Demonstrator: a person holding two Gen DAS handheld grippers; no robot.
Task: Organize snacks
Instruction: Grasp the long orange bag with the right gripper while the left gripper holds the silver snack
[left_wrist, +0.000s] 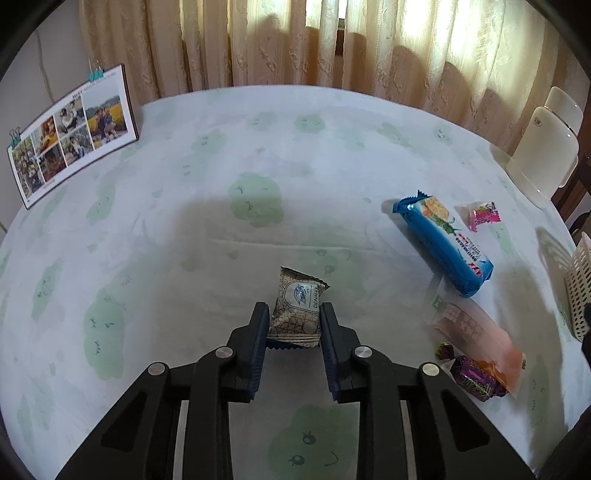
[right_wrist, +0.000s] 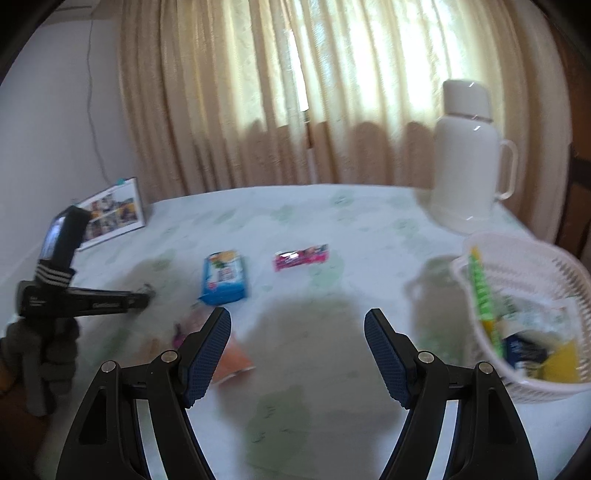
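My left gripper (left_wrist: 293, 308) is shut on a beige snack packet (left_wrist: 299, 295) with a leaf pattern; the pads press on both of its sides as it lies on the tablecloth. To its right lie a blue cracker pack (left_wrist: 443, 243), a small pink candy (left_wrist: 482, 216), a pale orange packet (left_wrist: 476, 339) and a purple wrapped sweet (left_wrist: 476, 380). My right gripper (right_wrist: 297, 317) hovers open over bare cloth with nothing between its fingers. A white basket (right_wrist: 517, 243) holding several snacks stands to its right. The blue pack (right_wrist: 224, 277) and pink candy (right_wrist: 301, 256) lie ahead of it.
A white thermos jug (right_wrist: 467, 155) stands at the back right, behind the basket. A photo board (left_wrist: 70, 136) leans at the table's far left. Curtains hang behind the round table (left_wrist: 184, 221). A gloved hand holds the left gripper's handle (right_wrist: 48, 295) at the left edge.
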